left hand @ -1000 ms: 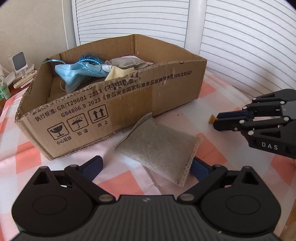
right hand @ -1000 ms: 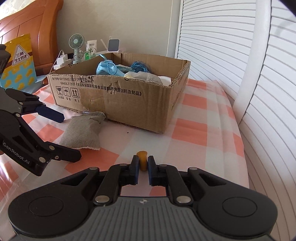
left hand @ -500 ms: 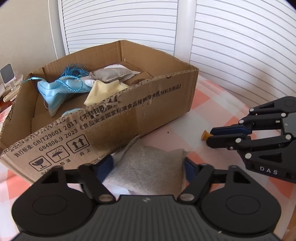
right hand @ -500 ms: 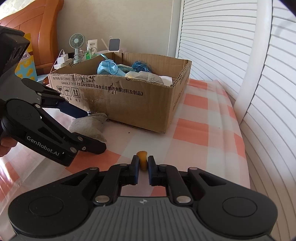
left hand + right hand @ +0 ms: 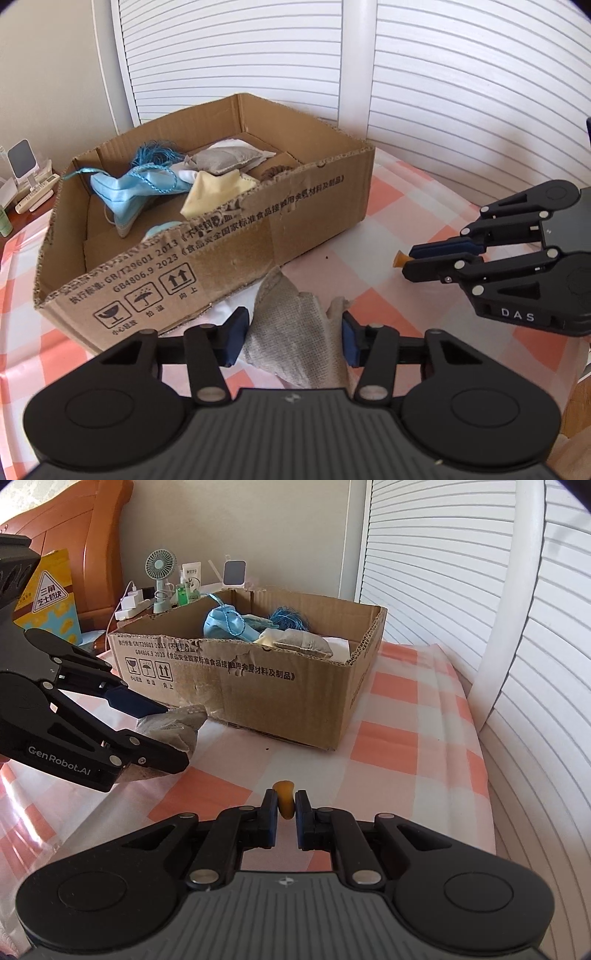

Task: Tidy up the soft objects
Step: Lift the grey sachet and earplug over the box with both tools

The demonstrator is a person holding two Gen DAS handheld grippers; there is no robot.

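Your open brown cardboard box (image 5: 229, 236) sits on the worktop under its pink-and-white checked cloth (image 5: 399, 206), already loaded with soft things: a pale blue face mask (image 5: 122, 192), a cream cloth (image 5: 214, 194) and a small grey pouch (image 5: 225, 160) among them. Nothing has shifted in there over the last second.

The action is just in front of the box's near wall. A second ago the grey woven fabric sachet (image 5: 295, 332) lay flat on the cloth with your left claw (image 5: 291, 338) spread wide around it. Now the jaws have just been closing, and the blue pads press into both sides, the sachet bunched and crumpled between them. In the right wrist view it looks lifted off the cloth, hanging in the claw beside the box front. That reads as a secure pinch, so I'd judge the pick done and the carry over the rim next.

Your right claw (image 5: 284, 814) hasn't budged: jaws drawn nearly together on the small orange-yellow earplug-like piece (image 5: 283, 797), parked above the cloth, well apart from the box.
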